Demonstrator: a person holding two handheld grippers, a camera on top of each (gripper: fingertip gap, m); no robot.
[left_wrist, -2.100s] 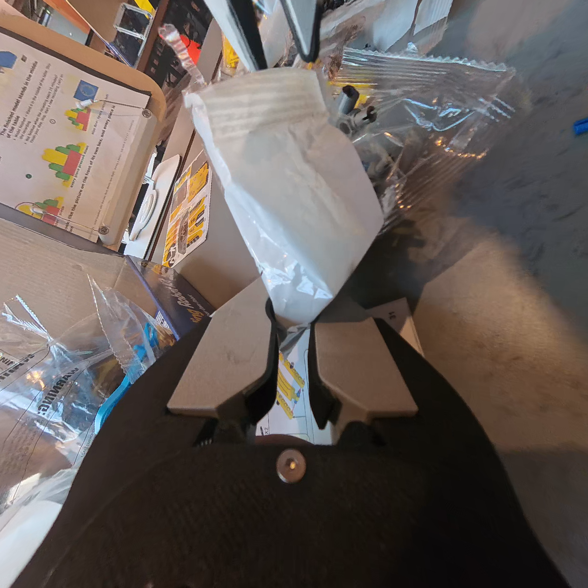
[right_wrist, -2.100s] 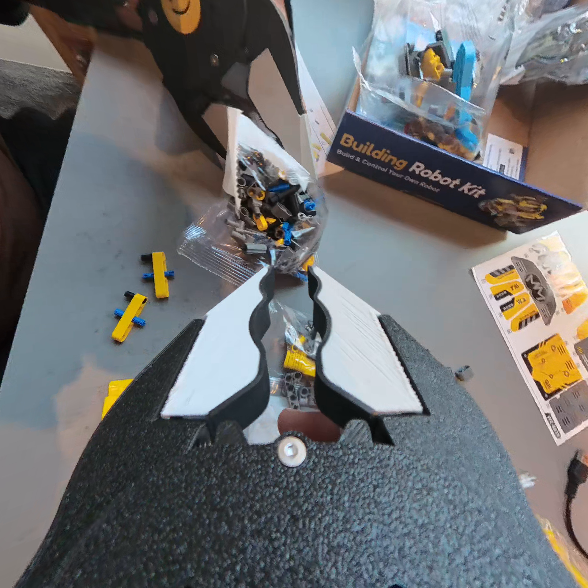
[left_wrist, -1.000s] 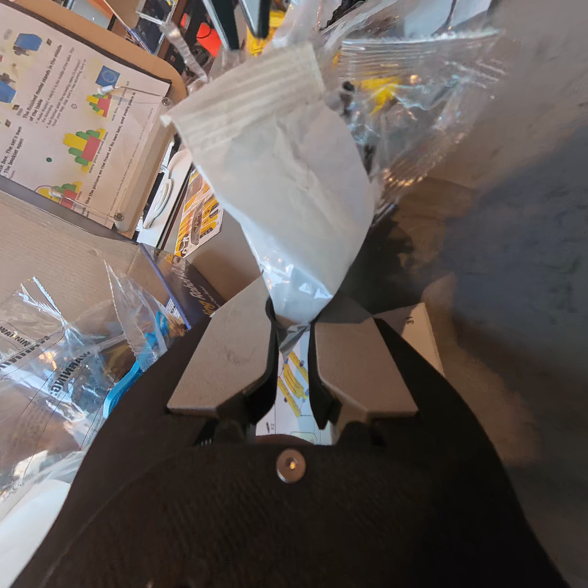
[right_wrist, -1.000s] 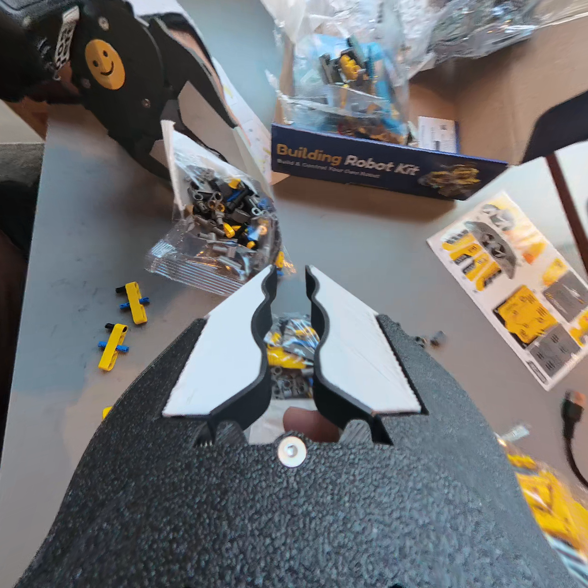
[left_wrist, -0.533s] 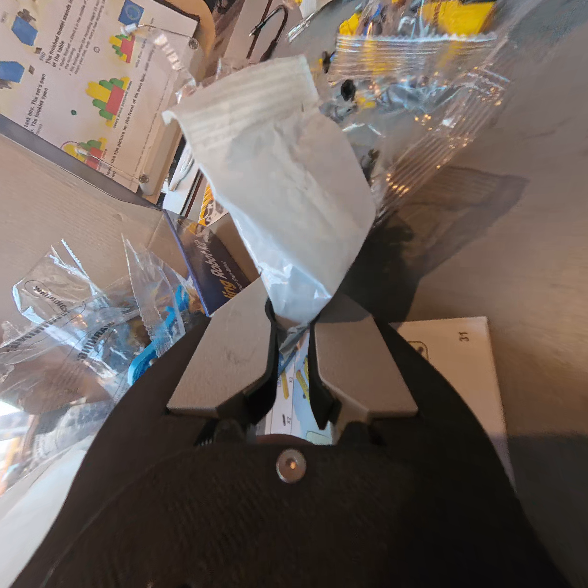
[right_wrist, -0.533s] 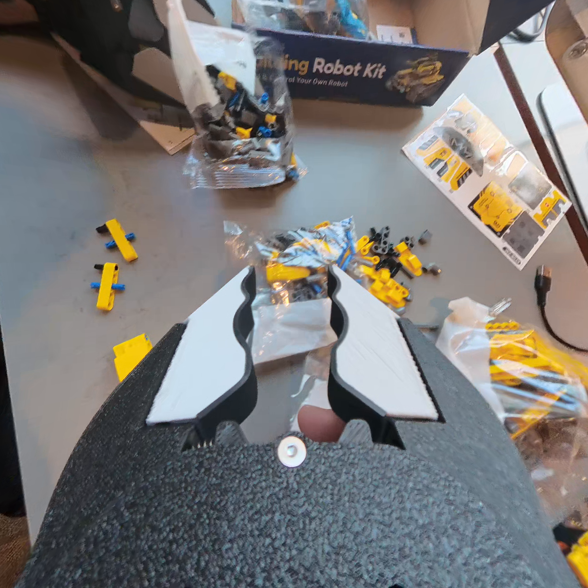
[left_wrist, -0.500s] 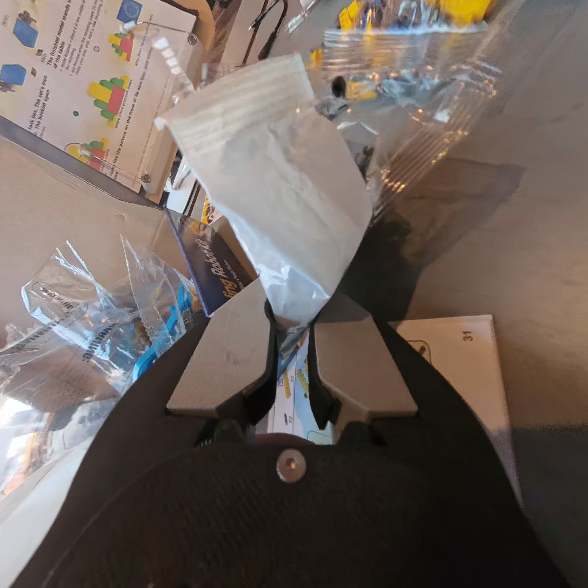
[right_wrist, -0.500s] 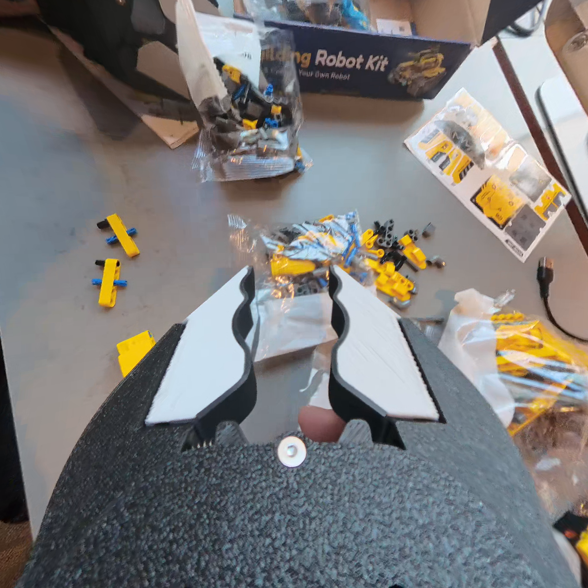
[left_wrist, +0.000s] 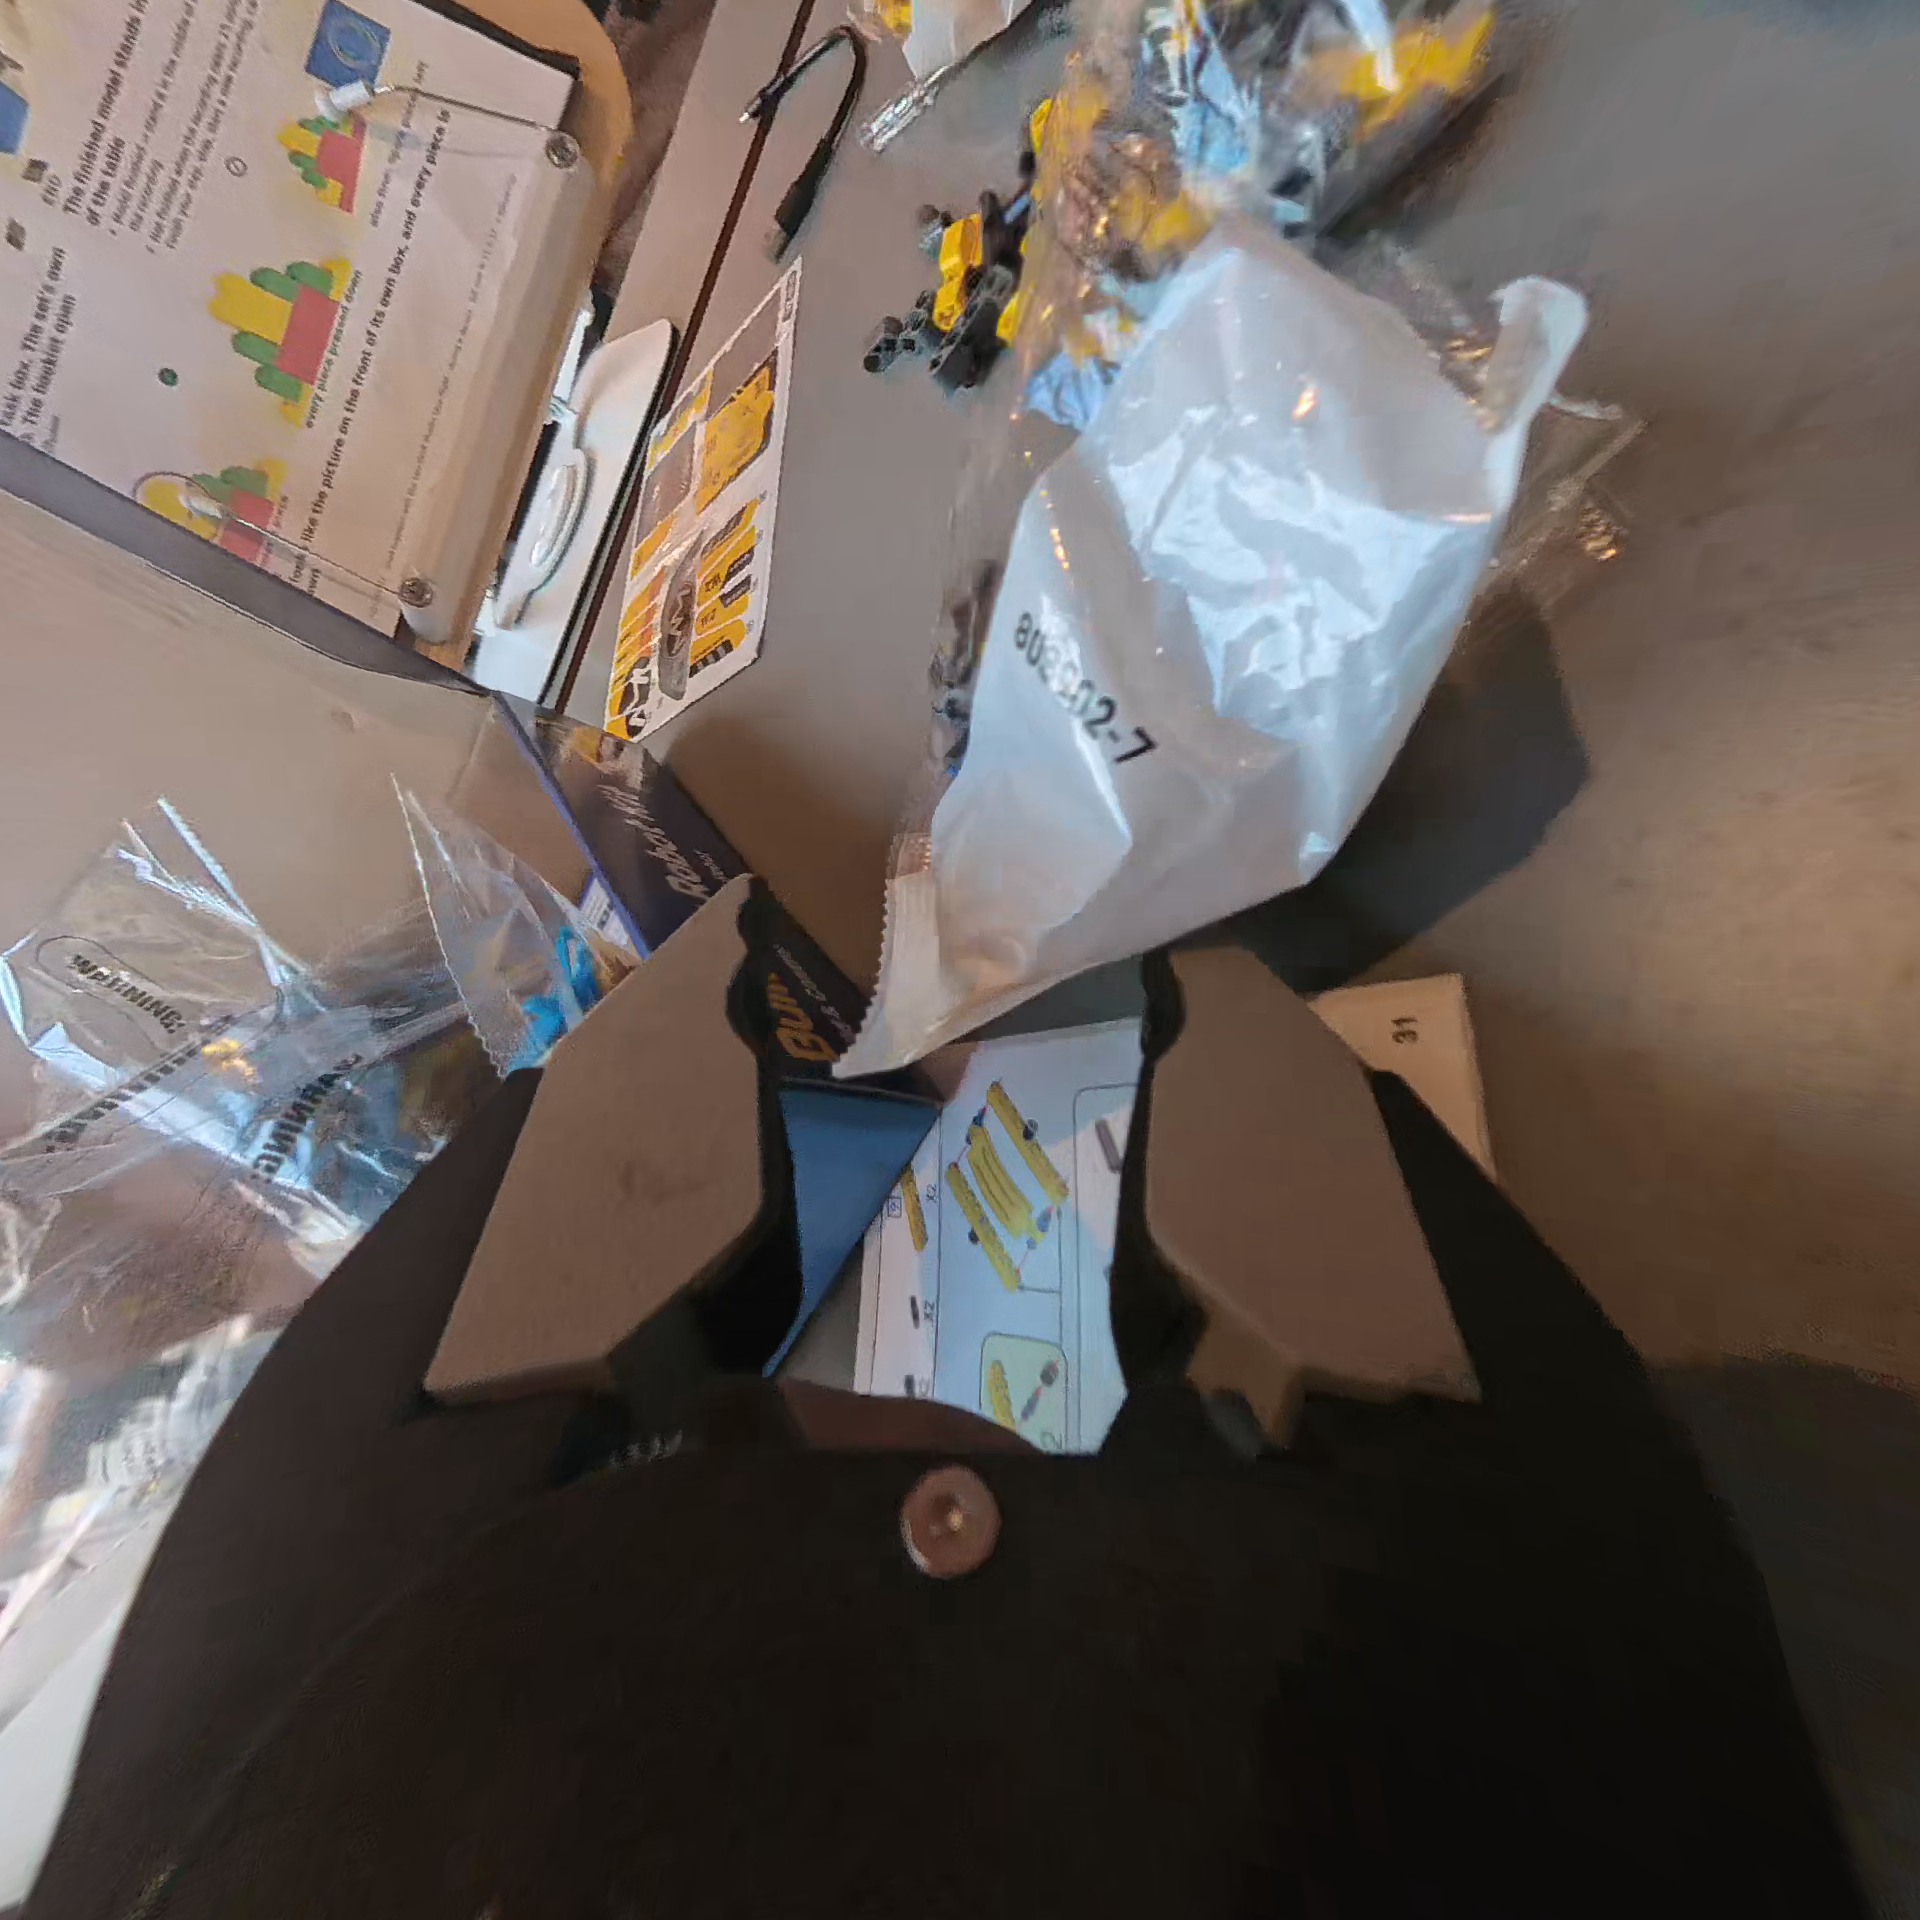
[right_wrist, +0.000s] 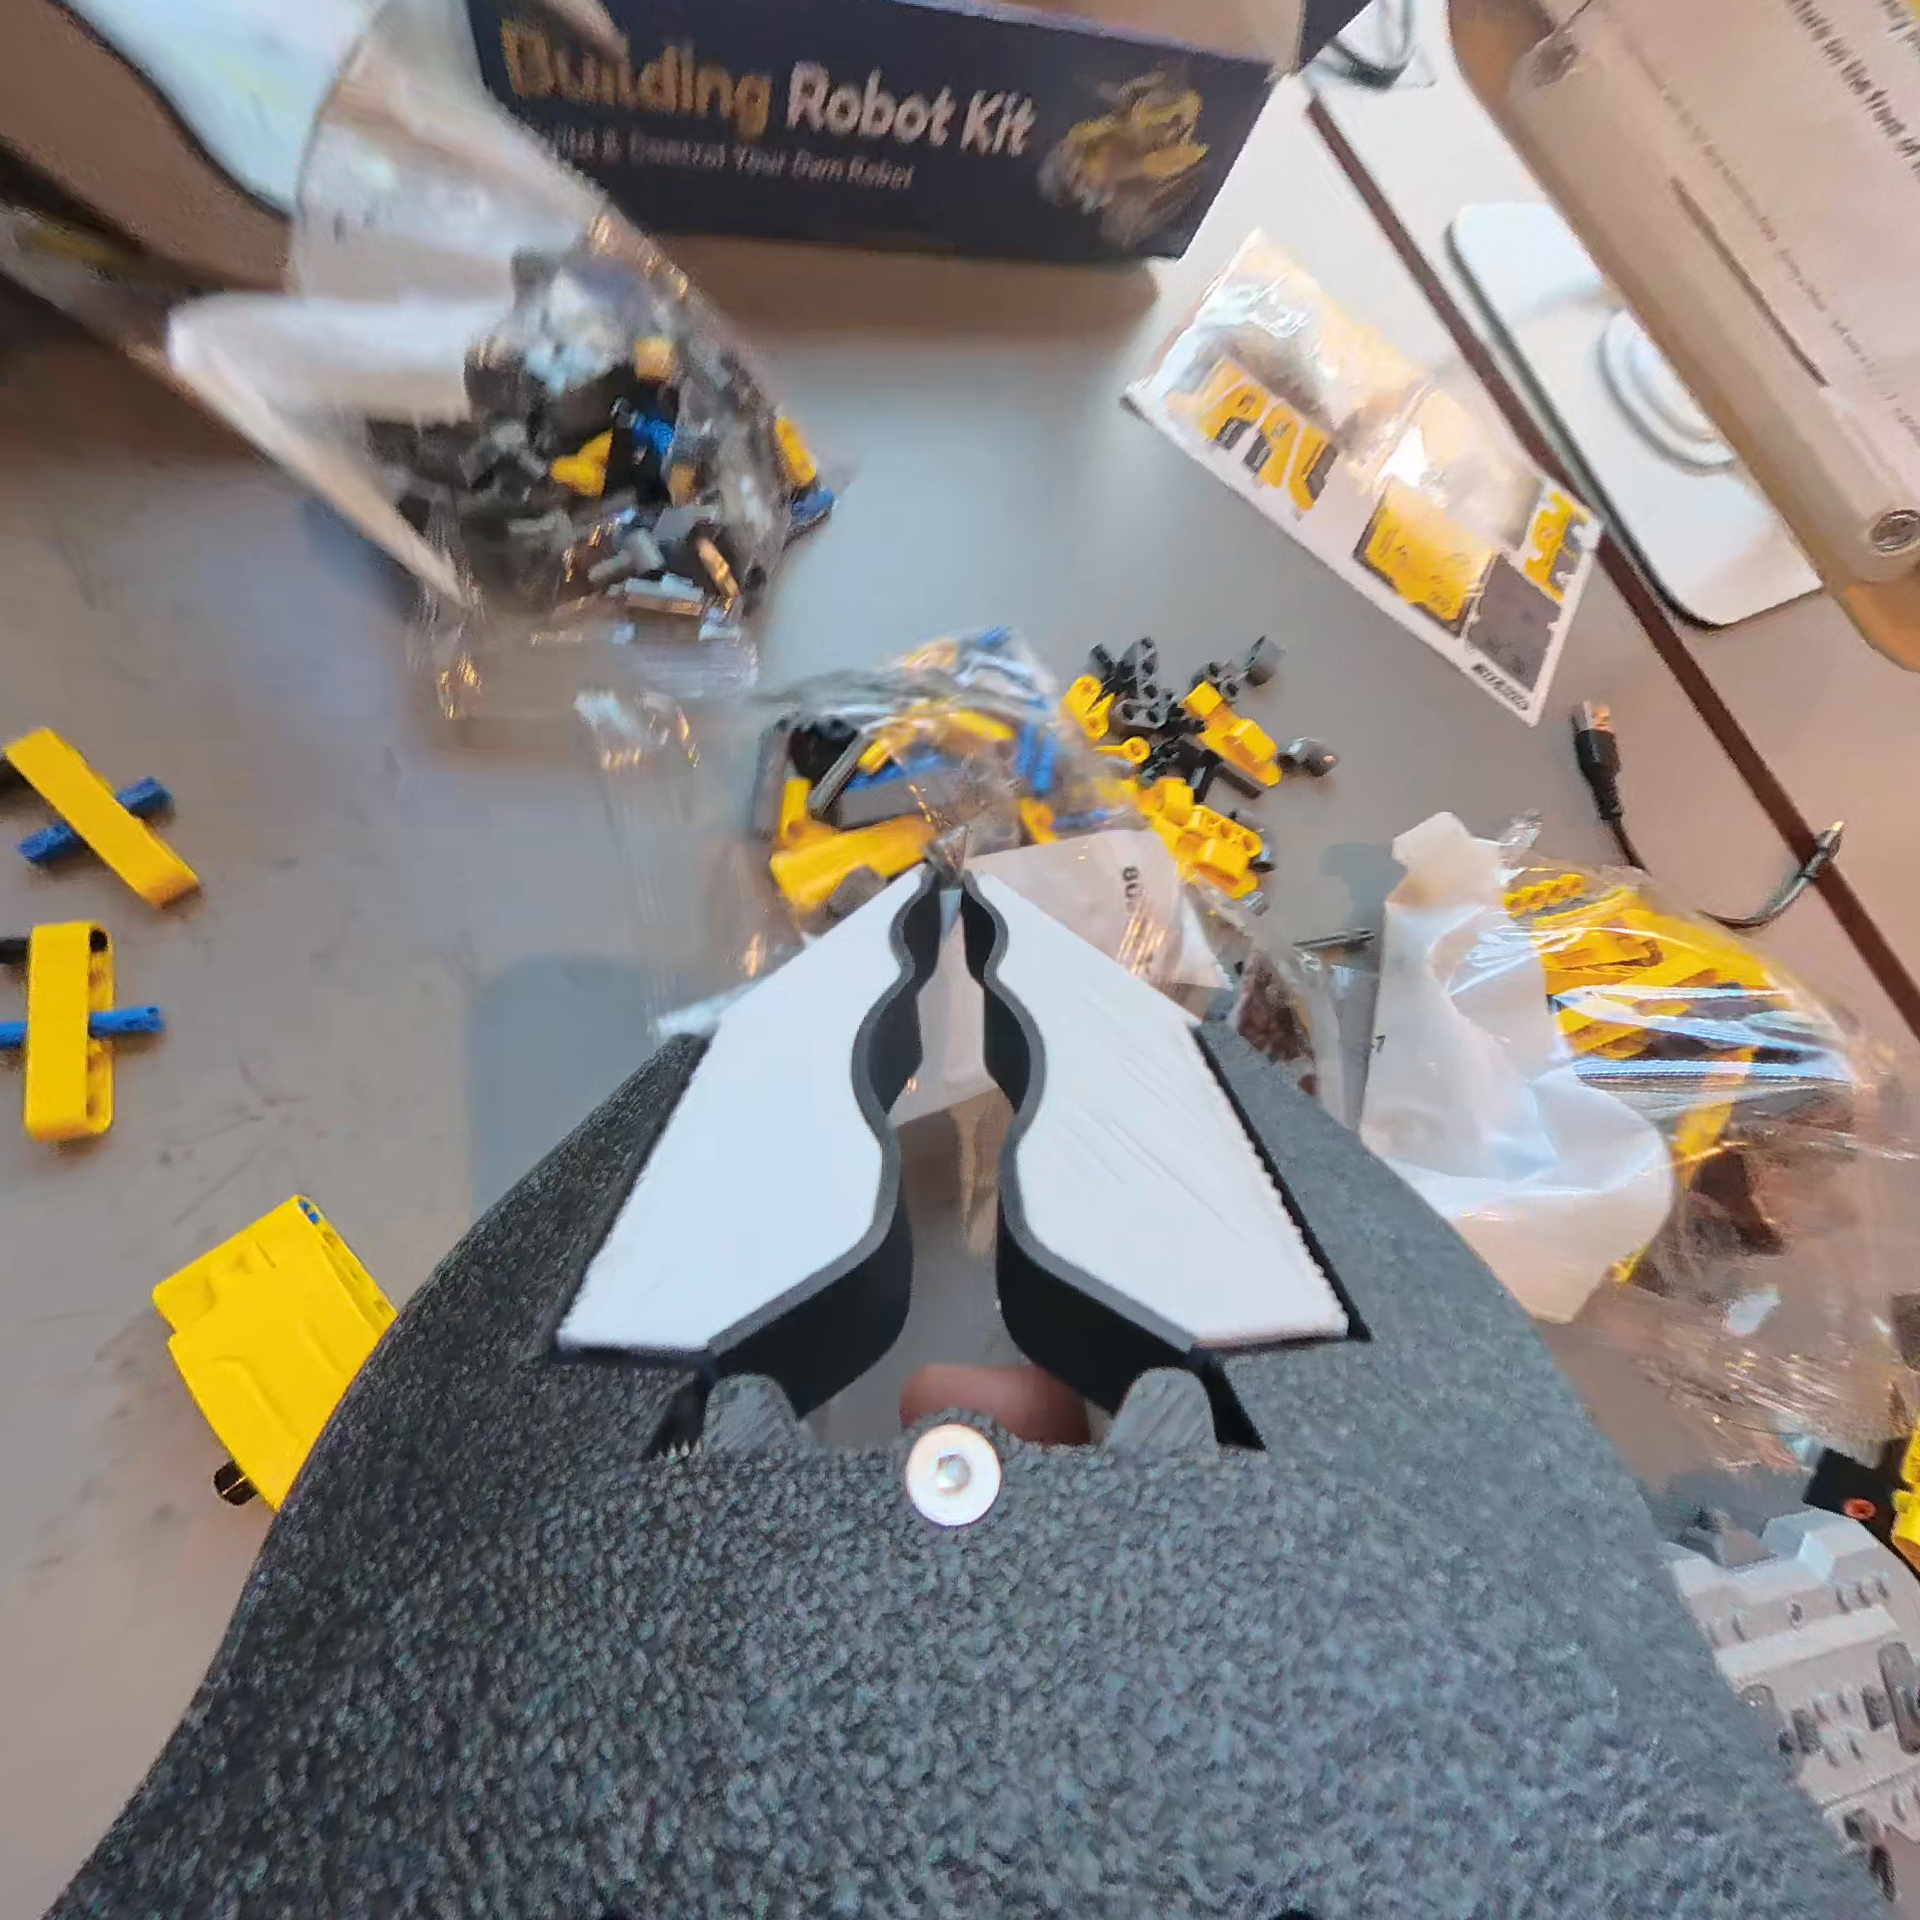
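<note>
Plastic: a white-backed bag (left_wrist: 1226, 665) of small parts lies on the grey bench (left_wrist: 1714, 831), its serrated near edge just in front of the left gripper (left_wrist: 951, 1023).
Left gripper: spread wide and holding nothing; the bag's edge sits between and just beyond the fingertips, not pinched. A printed booklet (left_wrist: 997, 1226) shows through the gap below.
Right gripper: the right gripper (right_wrist: 945, 883) has its tips pressed nearly together on a thin fold of clear film from the small torn bag (right_wrist: 914, 769) of yellow, blue and dark pieces. The nip looks closed on the film, though blur makes the contact hard to confirm.
Why so held: pinching only the film keeps the tips off the loose pieces, by the look of it.
Loose parts: yellow and black pieces (right_wrist: 1184, 748) lie spilled just right of the torn bag.
Far left: the same white-backed bag (right_wrist: 540, 436), blurred, lies well beyond the right gripper.
Right side: a fuller bag (right_wrist: 1621, 1049) of yellow parts rests near the right gripper.
Left side: two yellow beams with blue pins (right_wrist: 78, 914) and a yellow block (right_wrist: 260, 1340) lie apart on the bench.
Far edge: a dark kit box (right_wrist: 862, 114) and a sticker sheet (right_wrist: 1371, 478).
</note>
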